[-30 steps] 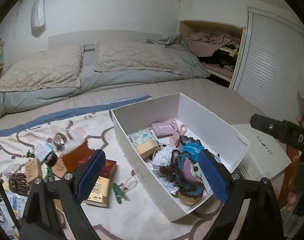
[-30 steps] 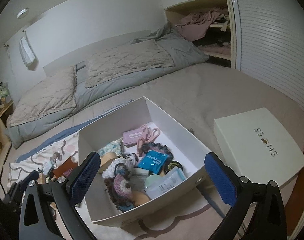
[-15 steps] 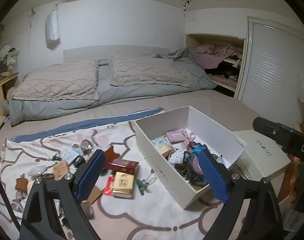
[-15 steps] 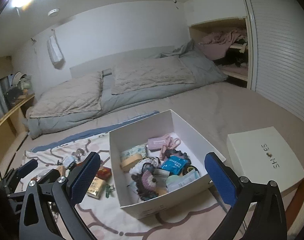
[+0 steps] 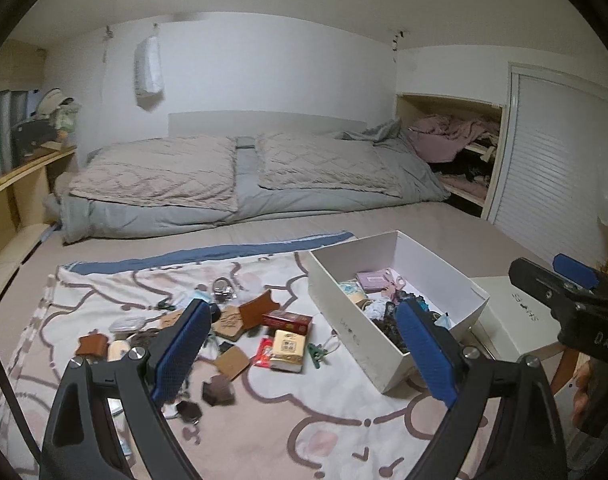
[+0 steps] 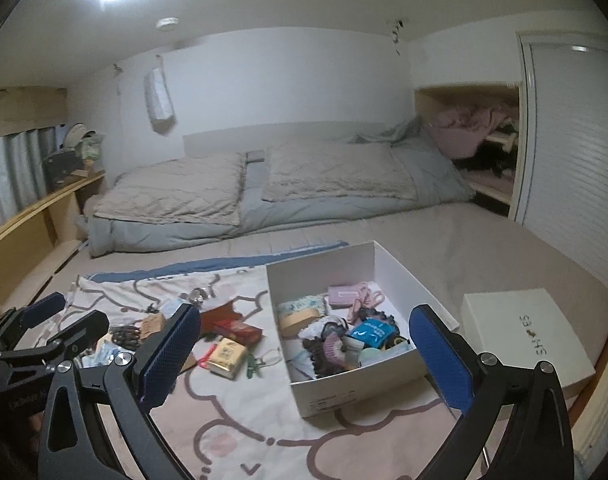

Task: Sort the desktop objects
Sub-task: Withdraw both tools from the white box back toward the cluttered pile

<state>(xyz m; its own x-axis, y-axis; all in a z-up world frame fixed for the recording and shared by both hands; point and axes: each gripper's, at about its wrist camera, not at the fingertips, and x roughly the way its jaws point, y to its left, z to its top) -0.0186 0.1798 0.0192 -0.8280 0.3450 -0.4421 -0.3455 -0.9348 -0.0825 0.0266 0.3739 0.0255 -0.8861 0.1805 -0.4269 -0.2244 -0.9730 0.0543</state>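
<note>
On the patterned blanket (image 5: 264, 420) at the left lies a scatter of small things, among them brown leather pieces (image 5: 256, 309), a red box (image 5: 287, 320) and a yellow packet (image 5: 288, 350) just beside it; the left gripper (image 5: 304, 354) hangs above them with its blue pads spread wide and nothing between them. Right of the scatter stands the open white box (image 6: 344, 394), crowded with sorted items; the right gripper (image 6: 318, 356) hovers over it, jaws likewise wide apart and empty; the box lid (image 6: 524, 336) lies farthest right.
</note>
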